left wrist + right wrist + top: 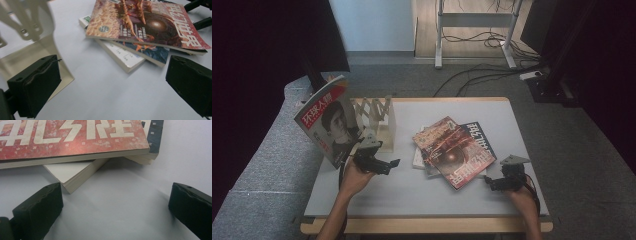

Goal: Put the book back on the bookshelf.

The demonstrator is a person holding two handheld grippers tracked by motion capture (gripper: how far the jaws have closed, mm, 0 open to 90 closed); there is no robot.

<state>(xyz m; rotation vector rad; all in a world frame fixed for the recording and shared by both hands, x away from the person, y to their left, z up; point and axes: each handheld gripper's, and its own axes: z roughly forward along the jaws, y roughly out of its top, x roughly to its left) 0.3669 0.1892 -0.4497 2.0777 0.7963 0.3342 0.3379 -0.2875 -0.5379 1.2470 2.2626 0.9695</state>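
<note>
Currently both grippers are empty with jaws wide: left gripper (379, 162) sits beside the expanding rack (379, 117), right gripper (499, 182) just off the near-right corner of the book stack (452, 150) at table (412, 192) centre. Top red magazine (72, 137) hides most of the books beneath; a portrait magazine (329, 122) stands at the rack's left end, its lower edge hidden by the left gripper.

Left gripper (112, 87) with two black jaws wide apart, empty, low over white table (100, 95), red magazine (147, 25) on top of book pile ahead, beige folding rack (27, 27) at upper left, blurred.
</note>
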